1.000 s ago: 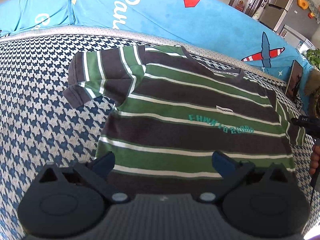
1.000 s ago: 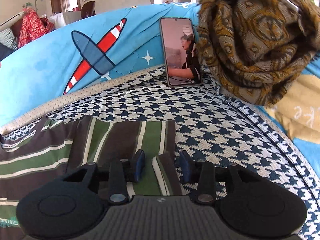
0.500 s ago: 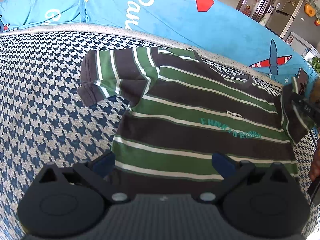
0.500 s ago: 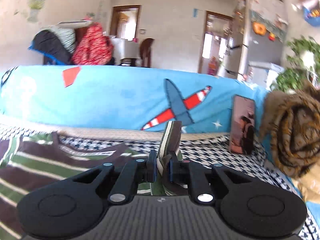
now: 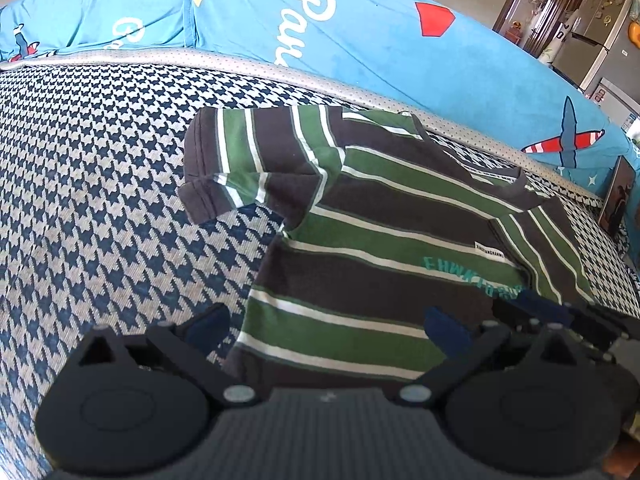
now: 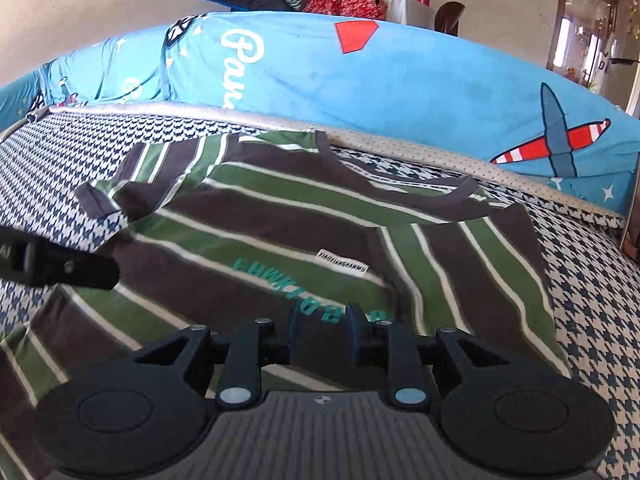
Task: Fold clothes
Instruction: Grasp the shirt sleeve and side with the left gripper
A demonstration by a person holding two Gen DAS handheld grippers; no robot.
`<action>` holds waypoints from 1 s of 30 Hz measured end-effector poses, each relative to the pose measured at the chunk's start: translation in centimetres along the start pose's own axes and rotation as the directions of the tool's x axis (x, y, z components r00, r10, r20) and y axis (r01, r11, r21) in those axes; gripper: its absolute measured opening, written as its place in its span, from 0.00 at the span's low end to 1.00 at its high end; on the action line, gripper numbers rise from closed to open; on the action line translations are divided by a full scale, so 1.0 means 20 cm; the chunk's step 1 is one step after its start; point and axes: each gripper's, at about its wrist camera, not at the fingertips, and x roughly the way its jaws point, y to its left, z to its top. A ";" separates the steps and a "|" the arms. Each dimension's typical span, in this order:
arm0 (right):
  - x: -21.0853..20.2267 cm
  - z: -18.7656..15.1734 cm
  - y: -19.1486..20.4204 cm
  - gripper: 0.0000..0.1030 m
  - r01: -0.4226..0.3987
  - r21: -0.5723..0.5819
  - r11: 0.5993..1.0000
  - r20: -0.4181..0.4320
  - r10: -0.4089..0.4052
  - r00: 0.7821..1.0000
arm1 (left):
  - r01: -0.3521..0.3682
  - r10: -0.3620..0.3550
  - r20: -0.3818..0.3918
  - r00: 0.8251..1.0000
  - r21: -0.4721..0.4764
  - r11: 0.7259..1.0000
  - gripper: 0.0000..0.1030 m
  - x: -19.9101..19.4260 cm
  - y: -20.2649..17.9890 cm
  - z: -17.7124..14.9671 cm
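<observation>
Right wrist: T-shirt (image 6: 304,216) label (image 6: 343,267) "XIAOXIANGHAMMU"

Left wrist view: mounted behind the left claw (image 5: 326,330), angled down and forward, close above the hem of the striped T-shirt (image 5: 384,236), facing the blue cushion (image 5: 360,40) at the back. Right wrist view: mounted behind the right claw (image 6: 322,330), likewise tilted down, low over the shirt's chest print, facing the same cushion (slightly more level, room wall and doorway visible above). Shared between both: T-shirt, houndstooth cover (image 5: 100,184), cushion. Each claw partly visible in the other view.
</observation>
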 end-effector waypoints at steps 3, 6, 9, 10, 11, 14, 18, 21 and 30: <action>-0.02 -0.03 0.08 0.30 -0.001 -0.086 0.996 0.002 0.002 1.000 | -0.002 0.002 0.005 1.000 -0.028 1.000 1.00 0.00 0.02 0.02; -0.05 -0.05 0.11 0.30 0.007 -0.128 0.992 0.015 -0.005 1.000 | -0.001 0.001 0.008 1.000 -0.051 0.999 1.00 -0.01 0.04 0.02; -0.07 -0.05 0.08 0.31 0.037 -0.121 0.992 0.041 -0.033 0.999 | 0.002 -0.001 0.007 1.000 -0.062 0.998 1.00 0.00 0.04 0.02; -0.08 -0.05 0.07 0.31 0.047 -0.116 0.992 0.047 -0.042 0.998 | 0.004 -0.003 0.006 1.000 -0.060 0.998 1.00 0.00 0.04 0.02; -0.08 -0.04 0.06 0.31 0.054 -0.105 0.993 0.048 -0.049 0.998 | 0.002 -0.002 0.007 1.000 -0.055 0.998 1.00 0.00 0.03 0.02; -0.09 -0.04 0.00 0.31 0.064 -0.067 0.996 0.040 -0.062 0.997 | -0.005 0.006 0.012 1.000 -0.042 0.999 1.00 0.00 0.02 0.02; -0.09 -0.05 -0.07 0.31 0.081 -0.021 0.997 0.018 -0.080 0.997 | -0.005 0.006 0.021 1.000 -0.057 0.998 1.00 0.00 0.05 0.04; -0.06 -0.05 -0.15 0.39 0.070 0.082 0.994 -0.055 -0.065 0.996 | -0.006 0.009 0.035 0.999 -0.090 0.996 1.00 -0.01 0.10 0.06; -0.10 -0.04 -0.17 0.41 0.048 0.191 0.980 -0.100 -0.030 0.995 | 0.042 -0.022 0.086 0.996 -0.241 0.969 1.00 -0.02 0.31 0.21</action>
